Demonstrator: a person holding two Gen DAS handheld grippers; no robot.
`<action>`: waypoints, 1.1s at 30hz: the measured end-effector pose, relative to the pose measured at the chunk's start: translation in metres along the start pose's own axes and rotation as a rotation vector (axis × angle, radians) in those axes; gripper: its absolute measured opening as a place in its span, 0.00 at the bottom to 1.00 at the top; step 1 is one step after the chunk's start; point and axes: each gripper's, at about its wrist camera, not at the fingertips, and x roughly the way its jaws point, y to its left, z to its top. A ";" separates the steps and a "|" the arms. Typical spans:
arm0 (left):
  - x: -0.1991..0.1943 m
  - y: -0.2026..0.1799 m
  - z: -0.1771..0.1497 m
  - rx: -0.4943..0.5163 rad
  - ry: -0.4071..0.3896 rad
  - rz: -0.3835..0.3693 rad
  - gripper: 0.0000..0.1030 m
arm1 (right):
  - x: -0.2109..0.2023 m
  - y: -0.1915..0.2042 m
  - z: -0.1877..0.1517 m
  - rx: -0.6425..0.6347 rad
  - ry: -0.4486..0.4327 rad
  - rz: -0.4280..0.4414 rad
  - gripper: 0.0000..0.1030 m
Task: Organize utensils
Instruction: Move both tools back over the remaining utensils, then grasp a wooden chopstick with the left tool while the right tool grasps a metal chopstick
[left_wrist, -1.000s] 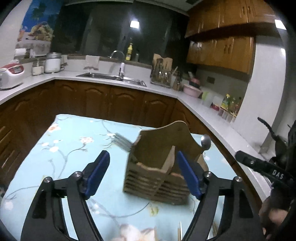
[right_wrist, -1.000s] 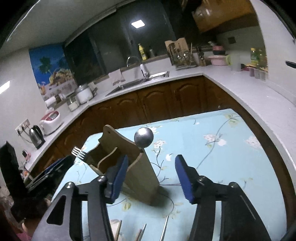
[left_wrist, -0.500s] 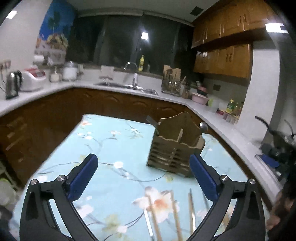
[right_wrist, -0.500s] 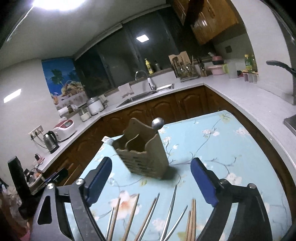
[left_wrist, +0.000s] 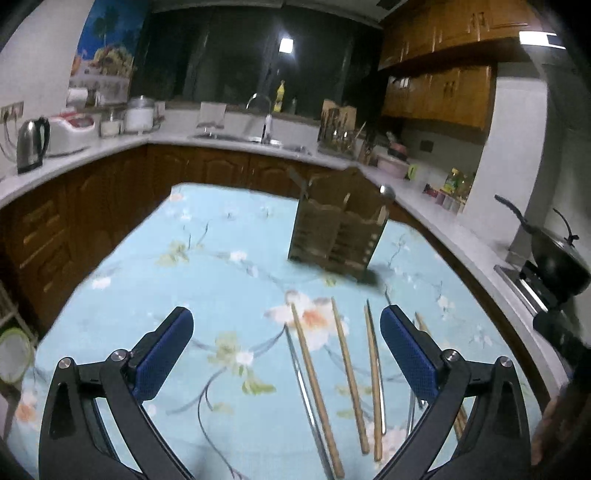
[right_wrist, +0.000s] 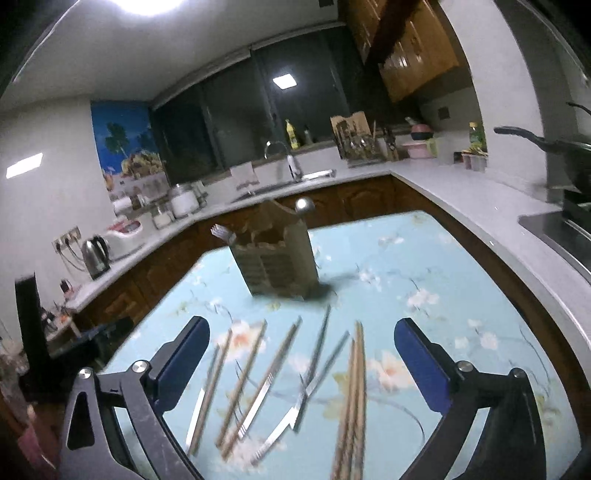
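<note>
A wooden utensil holder (left_wrist: 336, 236) (right_wrist: 277, 258) stands upright on the floral blue tablecloth (left_wrist: 184, 277) (right_wrist: 443, 277). A fork (right_wrist: 221, 232) and a round-headed spoon (right_wrist: 304, 205) stick out of it. Several wooden chopsticks (left_wrist: 317, 387) (right_wrist: 354, 387) and thin metal utensils (right_wrist: 317, 354) lie loose on the cloth in front of the holder. My left gripper (left_wrist: 286, 314) is open wide above the loose sticks and holds nothing. The jaws of my right gripper (right_wrist: 302, 326) are opening, with nothing between them, above the same sticks.
Dark wood cabinets and a white counter (left_wrist: 443, 229) wrap around the table. On the counter are a kettle (left_wrist: 31, 144), a rice cooker (left_wrist: 74, 129), a sink (left_wrist: 266, 138) and a black wok (left_wrist: 557, 258) on the stove at right.
Both grippers have drawn back from the holder, which now looks smaller and farther off. Their jaws have spread wider. The loose chopsticks and metal utensils have come into view below them.
</note>
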 end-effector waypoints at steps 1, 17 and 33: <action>0.002 0.001 -0.003 -0.006 0.018 -0.002 1.00 | 0.000 -0.001 -0.005 -0.007 0.013 -0.010 0.98; 0.009 0.010 -0.015 -0.013 0.090 0.007 1.00 | 0.008 -0.003 -0.025 -0.044 0.073 -0.079 0.98; 0.065 0.000 -0.002 0.015 0.262 -0.058 0.71 | 0.048 -0.008 -0.003 0.000 0.154 -0.009 0.81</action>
